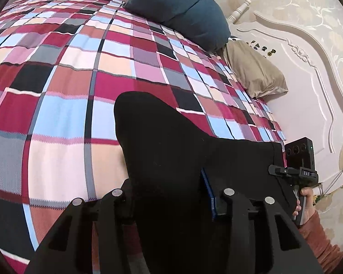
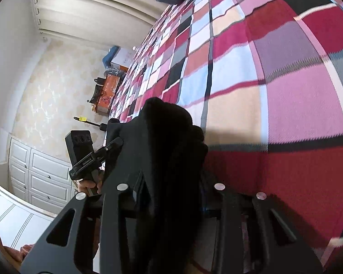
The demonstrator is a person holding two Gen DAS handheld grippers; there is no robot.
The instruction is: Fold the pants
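The black pants (image 1: 162,150) are up off the bed (image 1: 64,73), held between the two grippers over the checked cover of red, pink, pale blue and grey squares. The left gripper (image 1: 169,196) has its jaws clamped on the dark cloth, which fills the gap between the fingers, with a blue pad (image 1: 208,191) showing against the fabric on one side. From there the cloth rises in a rounded lobe and stretches across toward the right gripper (image 1: 295,173), which that view shows near the carved white headboard (image 1: 308,86), gripped by a hand (image 1: 305,199) in a rust-coloured sleeve.

From the right wrist view, the right gripper (image 2: 171,196) is likewise closed on the pants (image 2: 169,141), which bunch up in a thick, folded heap between its fingers. The left gripper (image 2: 89,157) appears just beside the bundle, off the edge of the bed.

At the head of the bed a dark blue pillow (image 1: 180,11) lies above a beige pillow (image 1: 253,70), both against the headboard. White cabinets (image 2: 38,173) stand along the papered wall.
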